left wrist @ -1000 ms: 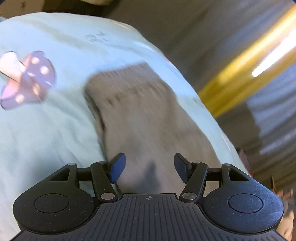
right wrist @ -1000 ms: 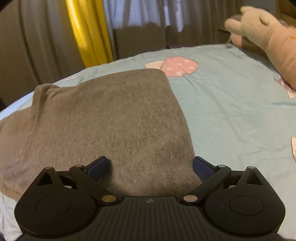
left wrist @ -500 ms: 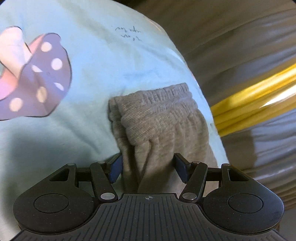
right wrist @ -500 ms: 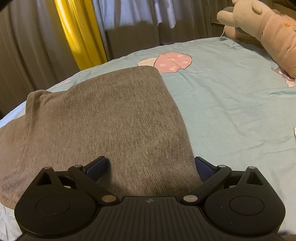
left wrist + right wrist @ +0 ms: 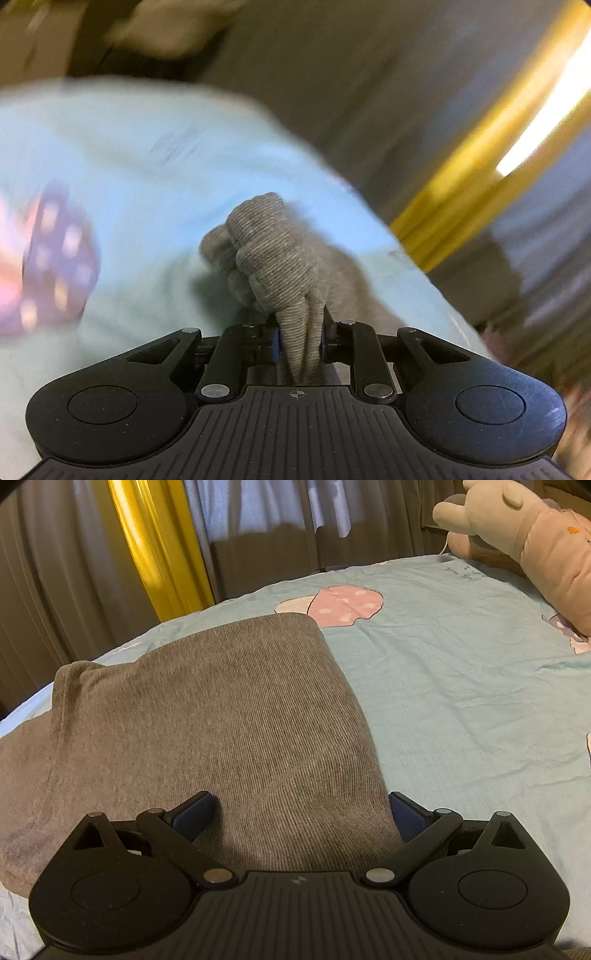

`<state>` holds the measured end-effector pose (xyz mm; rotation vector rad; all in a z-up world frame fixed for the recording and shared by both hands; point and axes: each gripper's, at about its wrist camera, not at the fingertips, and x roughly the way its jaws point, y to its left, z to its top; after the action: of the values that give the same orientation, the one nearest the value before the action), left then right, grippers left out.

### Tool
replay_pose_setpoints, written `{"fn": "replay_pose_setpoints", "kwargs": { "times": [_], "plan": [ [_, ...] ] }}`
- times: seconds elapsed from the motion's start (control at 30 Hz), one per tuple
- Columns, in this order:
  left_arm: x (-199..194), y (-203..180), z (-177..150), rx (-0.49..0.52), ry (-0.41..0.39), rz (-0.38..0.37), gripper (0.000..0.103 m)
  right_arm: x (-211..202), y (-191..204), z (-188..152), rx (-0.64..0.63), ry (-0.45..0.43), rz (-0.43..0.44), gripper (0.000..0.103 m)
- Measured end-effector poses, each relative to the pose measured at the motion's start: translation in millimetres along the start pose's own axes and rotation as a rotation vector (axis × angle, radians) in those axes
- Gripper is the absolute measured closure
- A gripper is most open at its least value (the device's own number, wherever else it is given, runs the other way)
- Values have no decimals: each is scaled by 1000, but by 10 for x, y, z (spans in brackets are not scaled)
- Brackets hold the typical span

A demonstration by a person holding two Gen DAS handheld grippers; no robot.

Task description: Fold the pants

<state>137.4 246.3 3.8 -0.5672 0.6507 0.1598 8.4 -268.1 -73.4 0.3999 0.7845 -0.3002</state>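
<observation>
Grey ribbed pants [image 5: 207, 720] lie on a light blue bedsheet [image 5: 461, 686]. In the left wrist view my left gripper [image 5: 298, 341] is shut on the bunched elastic waistband end of the pants [image 5: 273, 258], which is lifted off the sheet; the view is motion-blurred. In the right wrist view my right gripper [image 5: 301, 812] is open, its blue pads straddling the near right edge of the flat pants, low over the cloth.
A plush toy [image 5: 528, 542] lies at the far right of the bed. A pink mushroom print [image 5: 343, 603] marks the sheet beyond the pants. Yellow and grey curtains [image 5: 155, 546] hang behind the bed's far edge.
My left gripper closed on the waistband and lifted it, bunching the cloth. My right gripper stayed open and moved slightly closer over the pants' edge.
</observation>
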Motion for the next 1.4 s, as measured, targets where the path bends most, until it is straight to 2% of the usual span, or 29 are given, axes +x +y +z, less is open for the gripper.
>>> {"fn": "replay_pose_setpoints", "kwargs": {
  "times": [0.17, 0.23, 0.33, 0.47, 0.5, 0.57, 0.6, 0.67, 0.73, 0.77, 0.8, 0.83, 0.9, 0.97, 1.07, 1.13, 1.23, 1.3, 1.4],
  "plan": [
    [-432, -896, -43, 350, -100, -112, 82, -35, -51, 16, 28, -3, 21, 5],
    [-600, -1309, -171, 473, -125, -192, 82, -51, -84, 24, 49, -5, 31, 6],
    [-765, -1907, -506, 636, -116, -326, 81, -79, -134, 37, 86, -10, 50, 7],
    [-858, -2503, -1185, 808, -14, -492, 79, -133, -190, 48, 118, -22, 66, 8],
    [-839, -2607, -1391, 846, 30, -513, 73, -156, -209, 51, 128, -31, 73, 8],
    [-793, -2726, -1776, 906, 135, -510, 65, -203, -243, 61, 142, -48, 84, 8],
    [-740, -2735, -1948, 921, 193, -479, 59, -224, -262, 65, 147, -57, 87, 8],
    [-704, -2646, -2149, 904, 289, -441, 60, -272, -306, 83, 165, -73, 91, 8],
    [-693, -2410, -2114, 789, 330, -409, 45, -318, -352, 95, 181, -86, 106, 8],
    [-716, -2284, -2051, 720, 338, -383, 41, -339, -357, 98, 186, -90, 112, 8],
    [-732, -2117, -1943, 634, 331, -349, 35, -357, -362, 105, 187, -93, 123, 8],
    [-751, -1974, -1852, 579, 321, -319, 35, -378, -355, 113, 185, -93, 132, 8],
    [-781, -1689, -1628, 498, 272, -188, 32, -447, -293, 145, 162, -89, 157, 8],
    [-798, -1454, -1453, 446, 216, -74, 32, -523, -244, 165, 179, -83, 226, 8],
    [-781, -1239, -1350, 414, 196, 10, 32, -542, -156, 198, 258, -28, 365, 8],
    [-711, -1199, -1409, 380, 237, 38, 32, -437, -100, 190, 292, 54, 355, 10],
    [-545, -1098, -1397, 301, 336, 64, 35, -255, -131, 112, 365, 129, 342, 20],
    [-535, -1009, -1352, 264, 347, 49, 35, -197, -146, 103, 422, 161, 372, 25],
    [-544, -933, -1354, 234, 358, 40, 35, -105, -102, 128, 447, 205, 389, 25]
  ]
}}
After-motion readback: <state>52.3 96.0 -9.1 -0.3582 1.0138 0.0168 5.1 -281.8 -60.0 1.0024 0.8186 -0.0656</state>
